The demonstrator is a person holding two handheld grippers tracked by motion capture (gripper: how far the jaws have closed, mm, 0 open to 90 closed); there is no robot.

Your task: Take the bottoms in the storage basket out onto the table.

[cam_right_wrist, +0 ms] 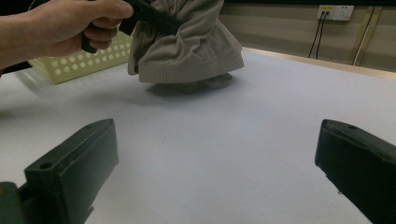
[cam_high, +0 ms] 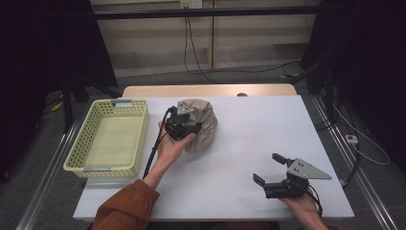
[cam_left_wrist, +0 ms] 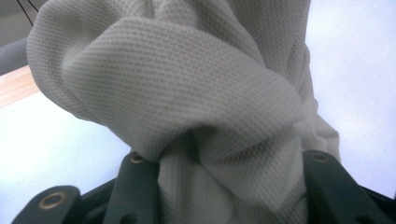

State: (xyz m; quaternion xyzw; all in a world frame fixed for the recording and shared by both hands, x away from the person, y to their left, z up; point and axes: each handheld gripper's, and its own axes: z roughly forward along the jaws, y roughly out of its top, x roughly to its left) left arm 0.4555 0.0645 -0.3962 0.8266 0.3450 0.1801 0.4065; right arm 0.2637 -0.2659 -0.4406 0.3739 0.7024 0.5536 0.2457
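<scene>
Your left gripper sits mid-table in your left hand, forearm in an orange sleeve angling up from the bottom edge; its jaws are clamped, with grey cloth bunched between them in the left gripper view. Your right gripper rests low near the table's near right corner, held from behind by your right hand. Its jaws stand wide apart, nothing between them, pointing toward your left hand.
</scene>
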